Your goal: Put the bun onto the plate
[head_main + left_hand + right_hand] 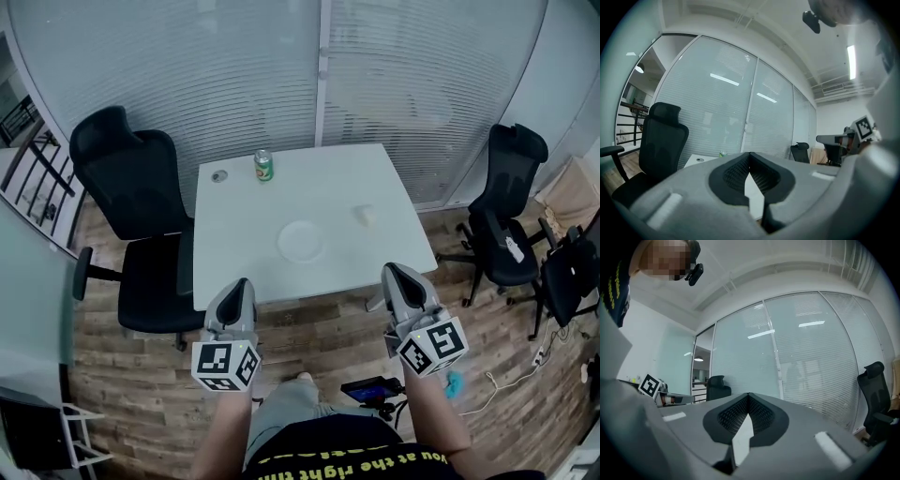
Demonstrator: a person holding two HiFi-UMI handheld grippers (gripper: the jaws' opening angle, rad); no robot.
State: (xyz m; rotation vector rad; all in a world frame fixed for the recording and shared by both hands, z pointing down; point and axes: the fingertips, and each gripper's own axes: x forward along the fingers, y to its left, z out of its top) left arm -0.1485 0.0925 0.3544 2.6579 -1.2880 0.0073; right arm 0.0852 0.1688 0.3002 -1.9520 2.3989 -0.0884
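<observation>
left claw and right claw both pinched together, empty, level at lower frame, short of the tabletop, so probably no reach yet. bun sits right of center, near white plate, not touching. green can upper middle.

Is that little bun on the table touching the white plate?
Apart. The head view shows the bun lying right of the plate, with bare table between them.
</observation>
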